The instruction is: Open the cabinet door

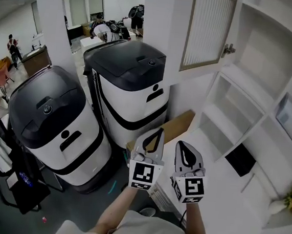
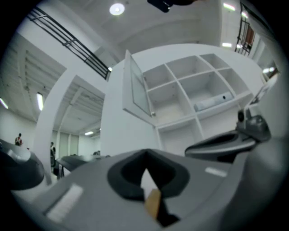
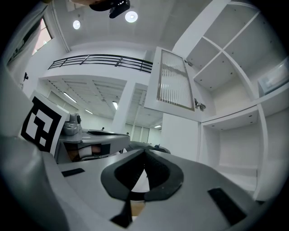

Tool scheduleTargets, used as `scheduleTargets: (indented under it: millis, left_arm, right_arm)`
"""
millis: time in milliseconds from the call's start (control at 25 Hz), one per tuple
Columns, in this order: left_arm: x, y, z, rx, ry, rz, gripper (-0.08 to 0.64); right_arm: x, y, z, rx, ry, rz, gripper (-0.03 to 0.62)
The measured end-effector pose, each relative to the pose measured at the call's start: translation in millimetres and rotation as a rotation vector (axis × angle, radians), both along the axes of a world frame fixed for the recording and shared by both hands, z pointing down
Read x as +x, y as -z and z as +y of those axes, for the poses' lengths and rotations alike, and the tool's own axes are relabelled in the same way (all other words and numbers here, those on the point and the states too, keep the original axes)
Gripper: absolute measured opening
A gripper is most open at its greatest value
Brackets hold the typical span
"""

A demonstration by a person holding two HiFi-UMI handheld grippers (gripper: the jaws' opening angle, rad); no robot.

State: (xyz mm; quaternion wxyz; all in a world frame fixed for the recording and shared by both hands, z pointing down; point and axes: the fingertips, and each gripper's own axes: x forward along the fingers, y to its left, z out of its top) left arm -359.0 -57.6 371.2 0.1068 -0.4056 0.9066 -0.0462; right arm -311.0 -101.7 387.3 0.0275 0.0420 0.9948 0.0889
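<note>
The cabinet door (image 1: 208, 30) stood swung well out from the white shelving (image 1: 251, 93), so the opening was judged done or nearly so. If more swing were wanted, the door's free edge, the one away from the shelving, would best be taken. The pull would then be led along the hinge's arc rather than straight back, with the ribbed panel left untouched. No handle could be made out.

Both tools were shut, with nothing held. The left tool (image 1: 157, 135) and the right tool (image 1: 183, 149) were held side by side, low before the person's body, near the edge of the worktop (image 1: 221, 188). The door hung high above and ahead of them, well apart, slightly towards the right tool's side.
</note>
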Motion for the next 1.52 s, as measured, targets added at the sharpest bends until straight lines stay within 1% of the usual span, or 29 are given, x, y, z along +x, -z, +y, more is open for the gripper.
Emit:
scheduleTargets:
  millis: [160, 320, 440, 640, 720, 880, 1080, 1200, 1320, 1400, 1520]
  left_arm:
    - [-0.7, -6.6, -7.4, 0.011, -0.03, 0.04, 0.006]
    - [2.5, -6.1, -20.6, 0.005, -0.063, 0.041, 0.005]
    - [14.8, -3.7, -45.7, 0.01, -0.152, 0.055, 0.006]
    - [52.1, 3.5, -109.7, 0.004, -0.333, 0.031, 0.006]
    - [77.3, 5.2, -141.4, 0.013, -0.427, 0.034, 0.005]
    - [150.0, 1.3, -201.5, 0.0, -0.659, 0.044, 0.005]
    - [233.2, -4.9, -245.9, -0.009, -0.862, 0.077, 0.006]
    - [280.8, -10.0, -260.5, -0.017, -0.956, 0.103, 0.006]
    - [319.2, -13.0, -267.3, -0.033, -1.026, 0.115, 0.006]
    - [337.8, -14.4, -269.2, -0.04, -1.062, 0.114, 0.006]
    - [352.1, -11.9, -271.2, -0.042, -1.09, 0.107, 0.006]
  right_arm:
    - [5.3, 2.1, -11.5, -0.006, -0.034, -0.009, 0.0]
    - [15.3, 8.8, -33.2, -0.016, -0.106, -0.029, 0.0]
    - [30.8, 13.6, -58.2, -0.041, -0.196, -0.042, 0.0]
    - [77.5, 18.0, -111.9, -0.034, -0.397, -0.053, 0.0]
    - [107.8, 18.3, -137.2, -0.029, -0.493, -0.054, 0.0]
    - [192.4, 17.8, -181.5, -0.012, -0.737, -0.052, 0.0]
    - [289.5, 17.6, -211.7, -0.008, -0.979, -0.062, 0.0]
    - [342.0, 16.8, -215.9, -0.012, -1.097, -0.069, 0.0]
    - [381.4, 16.5, -215.8, -0.02, -1.181, -0.073, 0.0]
    - [398.7, 17.6, -215.4, -0.02, -1.214, -0.074, 0.0]
    - [409.3, 18.3, -214.6, -0.008, -1.234, -0.062, 0.0]
